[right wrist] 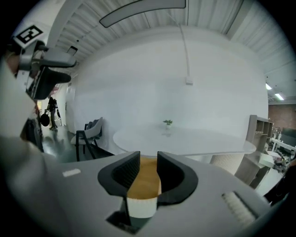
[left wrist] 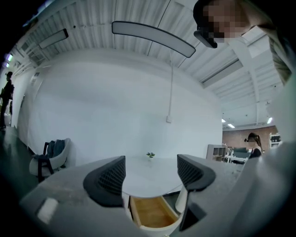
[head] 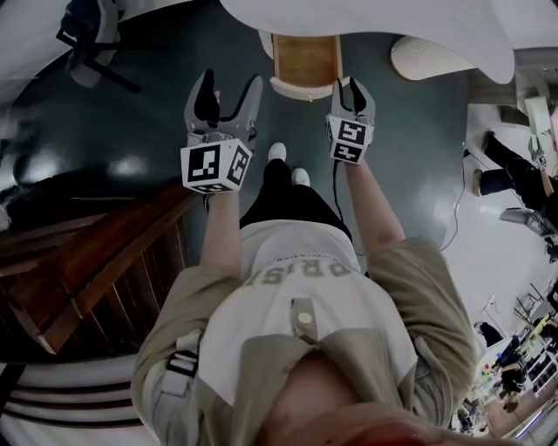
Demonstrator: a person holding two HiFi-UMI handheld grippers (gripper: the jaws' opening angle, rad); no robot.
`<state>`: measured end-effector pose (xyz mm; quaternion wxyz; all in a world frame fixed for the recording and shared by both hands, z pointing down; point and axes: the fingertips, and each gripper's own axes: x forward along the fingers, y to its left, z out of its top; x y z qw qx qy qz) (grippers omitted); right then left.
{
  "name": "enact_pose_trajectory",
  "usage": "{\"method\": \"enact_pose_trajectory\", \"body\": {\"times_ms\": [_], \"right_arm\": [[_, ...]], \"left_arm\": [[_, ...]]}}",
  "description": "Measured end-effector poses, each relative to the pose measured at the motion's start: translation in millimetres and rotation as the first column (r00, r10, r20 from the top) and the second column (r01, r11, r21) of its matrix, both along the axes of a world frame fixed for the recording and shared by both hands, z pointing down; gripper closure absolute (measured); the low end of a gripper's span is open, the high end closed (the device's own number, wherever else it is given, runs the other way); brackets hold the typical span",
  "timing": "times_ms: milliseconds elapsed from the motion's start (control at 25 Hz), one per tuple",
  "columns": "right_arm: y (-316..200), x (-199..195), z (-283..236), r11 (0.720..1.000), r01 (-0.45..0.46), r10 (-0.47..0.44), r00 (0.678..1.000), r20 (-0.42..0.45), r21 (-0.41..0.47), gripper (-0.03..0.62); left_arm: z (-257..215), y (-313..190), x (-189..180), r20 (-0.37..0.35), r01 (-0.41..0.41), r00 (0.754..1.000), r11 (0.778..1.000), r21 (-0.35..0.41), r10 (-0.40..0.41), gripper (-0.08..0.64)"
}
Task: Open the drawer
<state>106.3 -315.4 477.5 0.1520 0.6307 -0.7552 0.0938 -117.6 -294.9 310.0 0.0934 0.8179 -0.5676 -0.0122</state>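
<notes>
The drawer (head: 305, 61) stands pulled out from under the white table (head: 366, 22), showing a bare wooden inside and a curved white front. Both grippers hang in the air short of it, touching nothing. My left gripper (head: 225, 91) is open wide; in the left gripper view the drawer (left wrist: 150, 213) lies below and beyond its jaws (left wrist: 151, 173). My right gripper (head: 351, 91) has its jaws only narrowly apart with nothing between them. In the right gripper view the drawer (right wrist: 143, 178) shows through that gap (right wrist: 148, 169).
A dark chair (head: 87, 39) stands at the far left of the table. Dark wooden furniture (head: 87, 261) lies close on my left. A white ribbed pedestal (head: 432, 57) is at the right. A small plant (right wrist: 167, 123) sits on the table. People stand at the far right (head: 514, 174).
</notes>
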Motion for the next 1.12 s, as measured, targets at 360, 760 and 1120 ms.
{"method": "enact_pose_trajectory", "body": {"times_ms": [360,760,1120], "right_arm": [[-25.6,30.5,-115.7,0.987,-0.024,0.02,1.0,0.024,0.158,0.474],[-31.1,42.3,-223.9,0.962,0.019,-0.039,0.997,0.068,0.272,0.474],[-16.6,44.4,-260.0,0.951,0.047,-0.074,0.994,0.077,0.306,0.541]], "left_arm": [[-47.0,-29.4,11.0,0.002,-0.028,1.0,0.998,0.054,0.028,0.193],[-87.2,-40.9,10.6,0.046,-0.001,0.999,0.992,0.127,-0.004,0.247],[-101.6,-33.4,14.5,0.101,0.031,0.994,0.986,0.161,-0.048,0.396]]}}
